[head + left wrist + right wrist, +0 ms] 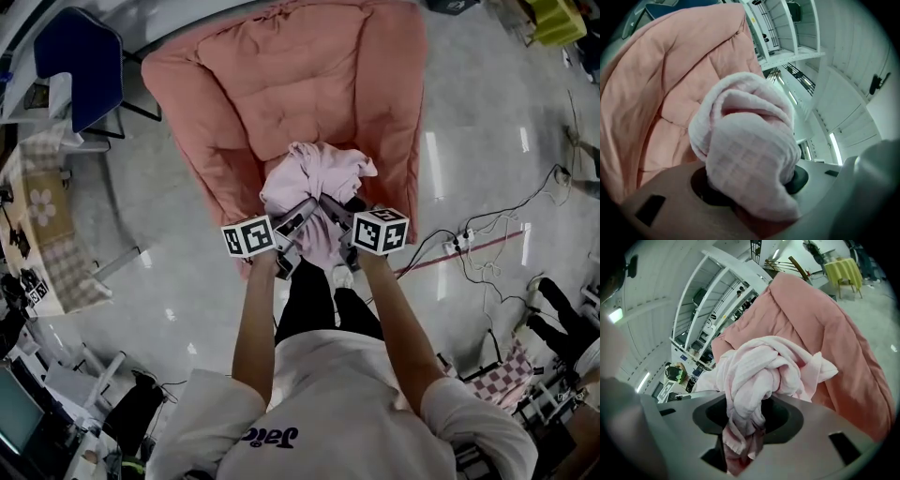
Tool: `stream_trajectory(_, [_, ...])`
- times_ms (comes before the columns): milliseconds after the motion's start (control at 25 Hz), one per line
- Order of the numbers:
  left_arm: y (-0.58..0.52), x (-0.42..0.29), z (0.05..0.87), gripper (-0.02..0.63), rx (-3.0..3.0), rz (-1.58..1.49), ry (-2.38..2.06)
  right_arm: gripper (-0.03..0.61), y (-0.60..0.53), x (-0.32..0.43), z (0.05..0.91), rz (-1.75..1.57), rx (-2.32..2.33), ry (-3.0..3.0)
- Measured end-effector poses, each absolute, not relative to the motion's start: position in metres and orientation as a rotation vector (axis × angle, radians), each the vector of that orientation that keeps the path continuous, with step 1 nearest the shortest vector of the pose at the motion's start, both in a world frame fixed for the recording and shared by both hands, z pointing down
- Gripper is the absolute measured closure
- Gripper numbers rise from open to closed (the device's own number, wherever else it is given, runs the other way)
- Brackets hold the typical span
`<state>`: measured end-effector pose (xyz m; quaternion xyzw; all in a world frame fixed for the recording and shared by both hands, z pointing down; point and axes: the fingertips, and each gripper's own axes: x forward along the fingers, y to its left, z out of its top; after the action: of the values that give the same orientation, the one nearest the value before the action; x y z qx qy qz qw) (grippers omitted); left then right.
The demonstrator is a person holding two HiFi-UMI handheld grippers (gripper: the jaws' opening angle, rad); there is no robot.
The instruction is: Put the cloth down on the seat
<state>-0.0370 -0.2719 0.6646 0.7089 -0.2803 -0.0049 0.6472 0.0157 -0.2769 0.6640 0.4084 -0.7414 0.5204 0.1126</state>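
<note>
Right over the front of the seat (309,84), holds the bunched cloth (314,178) with both claws, left gripper (298,217) and right gripper (339,214) each pinching a fold tight, so looks close but not laid down or let go yet.

Bright, even indoor light. White glare streaks on glossy floor (469,141) right of seat (281,84). Both gripper views fisheye, black corners; cloth (750,154) nearest lens soft.
</note>
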Motion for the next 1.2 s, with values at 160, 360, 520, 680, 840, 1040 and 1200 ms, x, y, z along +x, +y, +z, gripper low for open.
stream_trajectory(160, [-0.282,-0.036,0.693,0.379,1.583,0.001,-0.626,0.394,-0.286,0.017,0.692,1.551,1.206,-2.139])
stream_trajectory(360, [-0.289,-0.034,0.729,0.380,1.544,0.016,-0.624,0.394,-0.294,0.018,0.728,1.571,1.213,-2.081])
stream_trajectory(520, [-0.290,-0.035,0.761,0.379,1.515,0.027,-0.630,0.394,-0.295,0.017,0.760,1.583,1.217,-2.023])
stream_trajectory(680, [-0.289,-0.037,0.795,0.379,1.490,0.049,-0.651,0.394,-0.294,0.016,0.794,1.581,1.224,-1.969])
stream_trajectory(840, [-0.287,-0.038,0.834,0.379,1.468,0.080,-0.679,0.394,-0.291,0.015,0.833,1.572,1.221,-1.915])
stream_trajectory(1040, [-0.289,-0.045,0.876,0.379,1.463,0.114,-0.705,0.394,-0.293,0.010,0.874,1.545,1.216,-1.866])
stream_trajectory(1200, [-0.288,-0.047,0.899,0.375,1.467,0.170,-0.750,0.394,-0.291,0.011,0.895,1.513,1.198,-1.860])
